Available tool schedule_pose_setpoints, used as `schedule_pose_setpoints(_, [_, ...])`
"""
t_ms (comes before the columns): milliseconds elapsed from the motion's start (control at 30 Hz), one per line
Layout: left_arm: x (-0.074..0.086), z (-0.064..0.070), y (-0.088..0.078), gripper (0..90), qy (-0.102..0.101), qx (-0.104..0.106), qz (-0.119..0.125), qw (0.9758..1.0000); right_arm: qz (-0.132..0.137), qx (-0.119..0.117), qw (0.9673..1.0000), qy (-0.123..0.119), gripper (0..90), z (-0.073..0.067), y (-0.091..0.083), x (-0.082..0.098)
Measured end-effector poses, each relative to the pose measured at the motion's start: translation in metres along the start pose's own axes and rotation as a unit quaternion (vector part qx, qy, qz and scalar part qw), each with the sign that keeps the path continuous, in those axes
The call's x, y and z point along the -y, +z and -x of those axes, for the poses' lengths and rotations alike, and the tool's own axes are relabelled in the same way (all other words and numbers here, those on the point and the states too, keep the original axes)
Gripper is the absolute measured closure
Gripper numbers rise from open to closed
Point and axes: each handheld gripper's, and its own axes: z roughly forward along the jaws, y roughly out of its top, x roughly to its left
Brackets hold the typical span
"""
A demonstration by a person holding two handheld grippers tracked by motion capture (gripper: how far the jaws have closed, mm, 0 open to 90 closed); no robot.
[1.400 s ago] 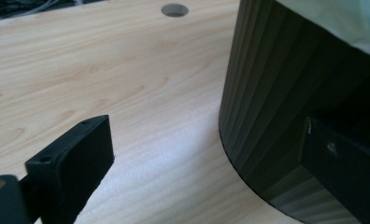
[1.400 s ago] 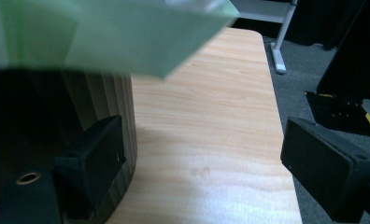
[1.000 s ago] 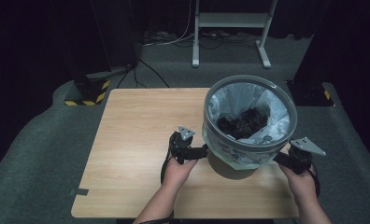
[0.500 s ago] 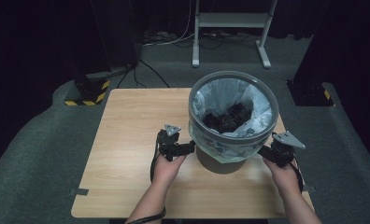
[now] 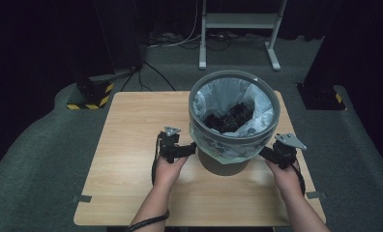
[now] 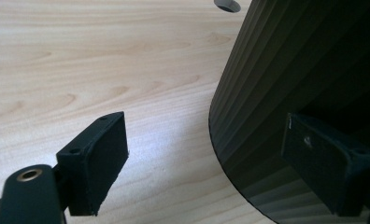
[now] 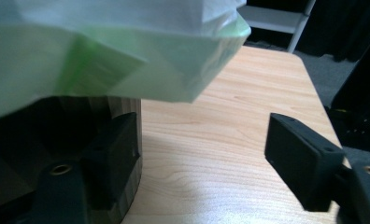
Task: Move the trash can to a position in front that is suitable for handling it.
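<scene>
I am sliding the bin (image 5: pixel 234 126) leftward across the surface (image 5: pixel 131 145), and it is now standing near its middle-right. My left tool (image 5: pixel 192 149) and right tool (image 5: pixel 266 152) are flanking its base with jaws wide and nothing clamped, the right jaws having just reopened, so I am judging this a push, not a lift.

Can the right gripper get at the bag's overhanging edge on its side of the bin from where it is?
Probably yes. The right gripper sits beside the bin with jaws open, and the bag's overhanging edge hangs just above them with nothing between; it would only need to lift a little.
</scene>
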Motion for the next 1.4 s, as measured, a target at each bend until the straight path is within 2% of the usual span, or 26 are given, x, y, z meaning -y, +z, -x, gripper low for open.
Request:
schedule_pose_setpoints(133, [0.002,0.001,-0.002,14.0,0.004,0.011,0.000,0.9999,-0.004,-0.009,0.9999,0.002,23.1,0.002,0.001,0.002])
schedule_pose_setpoints(167, [0.000,0.001,-0.001,14.1,0.010,0.002,0.001,0.9999,-0.006,-0.012,0.9999,0.009,22.7,0.002,0.001,0.003])
schedule_pose_setpoints(267, [-0.003,0.000,0.002,14.2,0.012,-0.004,-0.001,0.9999,-0.008,-0.010,0.9999,0.009,22.5,0.002,0.002,0.004])
schedule_pose_setpoints(367, [-0.009,-0.003,0.011,13.4,0.036,-0.027,0.015,0.9989,-0.012,-0.009,0.9995,0.029,22.6,0.003,0.005,0.003])
schedule_pose_setpoints(467, [-0.012,-0.006,0.016,14.1,0.022,-0.016,0.018,0.9995,-0.010,-0.004,0.9997,0.023,24.1,0.004,0.010,-0.001])
schedule_pose_setpoints(533, [-0.011,-0.008,0.015,16.1,0.018,0.000,0.020,0.9996,-0.016,-0.025,0.9989,0.037,30.1,0.007,0.012,-0.002])
schedule_pose_setpoints(567, [-0.010,-0.009,0.014,17.1,0.016,0.008,0.019,0.9997,-0.028,-0.039,0.9980,0.043,31.8,0.008,0.012,-0.002])
schedule_pose_setpoints(633, [-0.008,-0.009,0.013,18.2,0.010,0.016,0.013,0.9997,-0.031,-0.043,0.9982,0.027,34.5,0.007,0.009,-0.002])
schedule_pose_setpoints(667, [-0.008,-0.009,0.013,19.1,0.010,0.016,0.013,0.9997,-0.031,-0.043,0.9982,0.027,34.5,0.007,0.009,-0.002])
schedule_pose_setpoints(767, [-0.006,-0.007,0.008,22.1,0.023,0.019,0.012,0.9995,-0.027,-0.040,0.9988,0.003,41.4,0.001,0.004,-0.002])
schedule_pose_setpoints(933, [-0.003,-0.004,0.004,22.5,0.028,0.031,0.008,0.9991,-0.023,-0.048,0.9986,-0.006,42.7,0.002,-0.002,0.000])
schedule_pose_setpoints(967, [-0.001,-0.004,0.003,22.7,0.026,0.036,0.008,0.9990,-0.021,-0.054,0.9983,-0.007,41.3,0.003,-0.006,0.002])
schedule_pose_setpoints(1033, [0.001,-0.004,0.002,21.8,0.024,0.039,0.008,0.9989,-0.019,-0.048,0.9985,-0.020,32.6,0.004,-0.009,0.005])
schedule_pose_setpoints(1067, [0.001,-0.004,0.002,20.2,0.024,0.039,0.008,0.9989,-0.019,-0.048,0.9985,-0.020,32.6,0.004,-0.009,0.005])
schedule_pose_setpoints(1100, [0.003,-0.007,0.001,16.8,0.023,0.039,0.010,0.9989,-0.031,-0.049,0.9982,-0.015,22.6,0.007,-0.009,0.007])
schedule_pose_setpoints(1167, [0.004,-0.008,0.001,15.2,0.019,0.039,0.009,0.9990,-0.037,-0.042,0.9983,-0.012,21.2,0.010,-0.009,0.010])
schedule_pose_setpoints(1233, [0.014,-0.012,-0.003,14.3,0.032,0.026,0.001,0.9991,-0.041,-0.034,0.9985,-0.008,20.9,0.014,-0.010,0.013])
schedule_pose_setpoints(1267, [0.014,-0.012,-0.003,14.3,0.032,0.026,0.001,0.9991,-0.041,-0.034,0.9985,-0.008,20.9,0.014,-0.010,0.013])
schedule_pose_setpoints(1300, [0.025,-0.018,-0.009,14.4,0.037,0.030,-0.009,0.9988,-0.050,-0.020,0.9985,0.001,15.9,0.019,-0.010,0.018])
schedule_pose_setpoints(1333, [0.025,-0.018,-0.009,14.4,0.037,0.030,-0.009,0.9988,-0.050,-0.020,0.9985,0.001,15.9,0.019,-0.010,0.018])
schedule_pose_setpoints(1367, [0.031,-0.021,-0.013,14.4,0.040,0.028,-0.021,0.9986,-0.065,-0.016,0.9976,0.013,15.7,0.024,-0.010,0.023])
schedule_pose_setpoints(1400, [0.042,-0.028,-0.022,14.3,0.043,0.026,-0.045,0.9977,-0.072,-0.016,0.9971,0.020,15.7,0.026,-0.010,0.025])
